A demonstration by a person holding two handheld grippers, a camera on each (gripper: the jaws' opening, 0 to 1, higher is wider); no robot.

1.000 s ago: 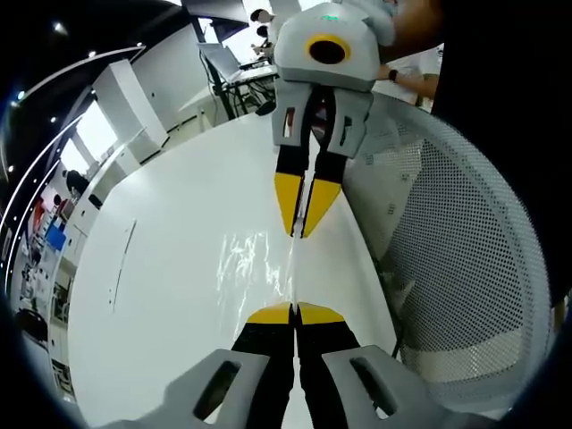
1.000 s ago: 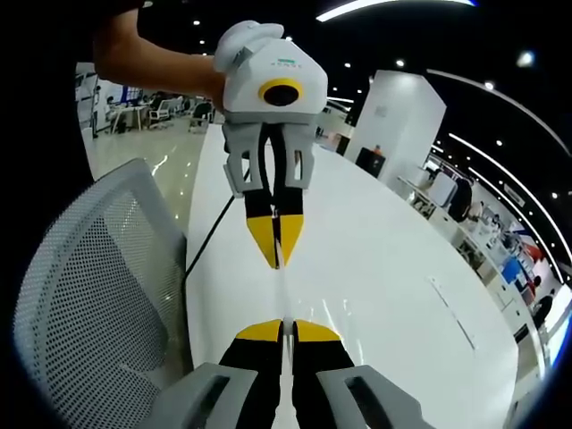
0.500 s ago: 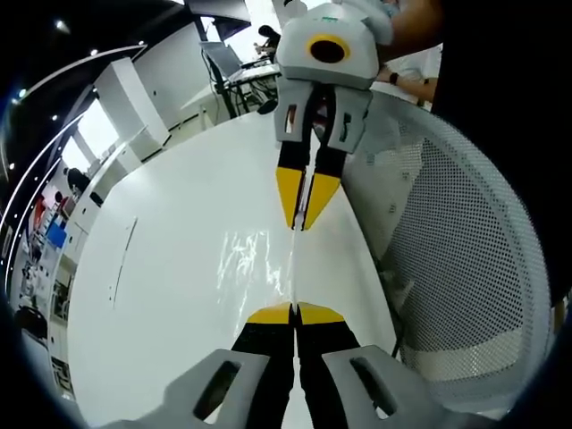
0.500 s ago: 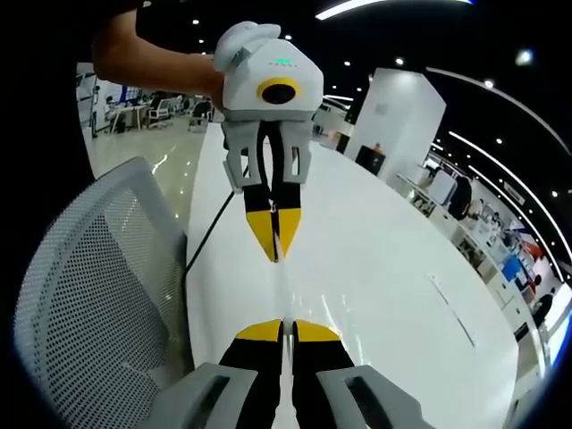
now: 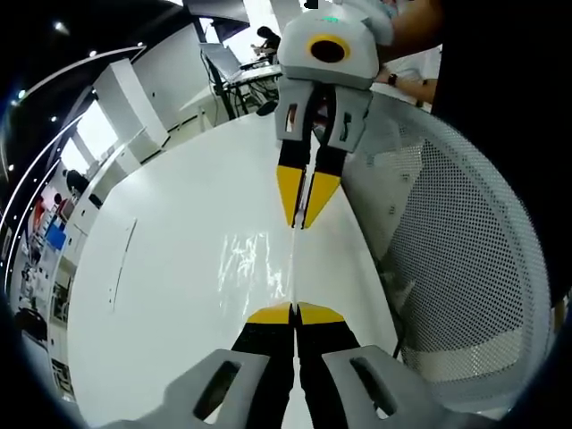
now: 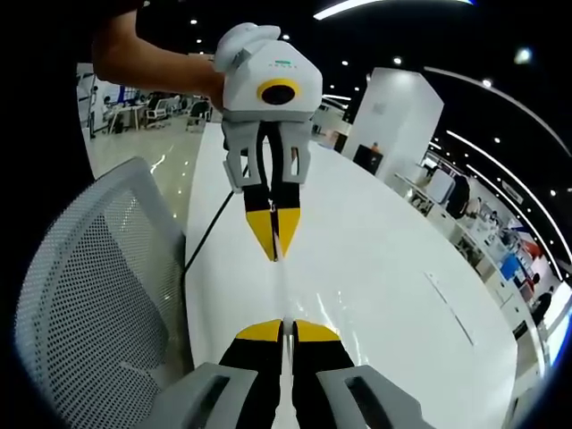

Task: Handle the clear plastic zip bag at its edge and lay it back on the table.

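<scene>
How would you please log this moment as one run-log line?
left gripper: shut on zip bag edge | right gripper: shut on opposite edge | bag: stretched above table

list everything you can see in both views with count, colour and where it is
clear plastic zip bag: one, see-through, stretched edge-on between the two hand-held grippers above the table
long white table: one, glossy white, under the bag
mesh office chair: one, pale grey, beside the table's edge
black cable: one, running down off the table's edge by the chair
white pillar: one, behind the table's far end
left hand-held gripper: one, yellow-tipped black jaws, closed on the bag's near edge
right hand-held gripper: one, same colours, closed on the bag's opposite edge
person's hand: one, holding the left gripper's white body
</scene>
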